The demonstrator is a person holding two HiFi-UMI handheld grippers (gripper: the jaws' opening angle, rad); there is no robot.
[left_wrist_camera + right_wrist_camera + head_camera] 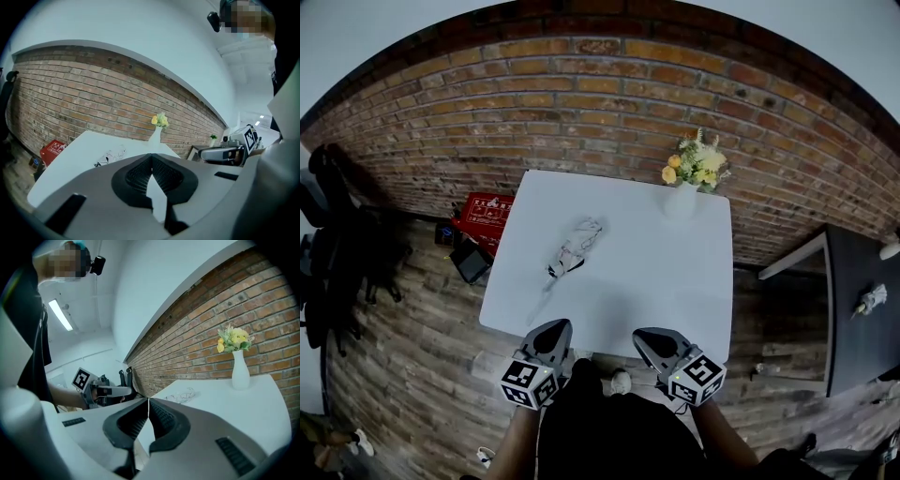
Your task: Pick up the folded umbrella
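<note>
A folded umbrella, white with a dark print, lies on the left half of the white table. The left gripper view shows the umbrella ahead and left of the jaws; the right gripper view shows the umbrella far ahead. My left gripper hovers at the table's near edge, jaws shut with nothing between them. My right gripper sits beside it at the near edge, jaws also shut and empty. Both are well short of the umbrella.
A white vase of yellow flowers stands at the table's far right corner. A brick wall runs behind. A red box and dark items lie on the floor left of the table. A dark desk stands at right.
</note>
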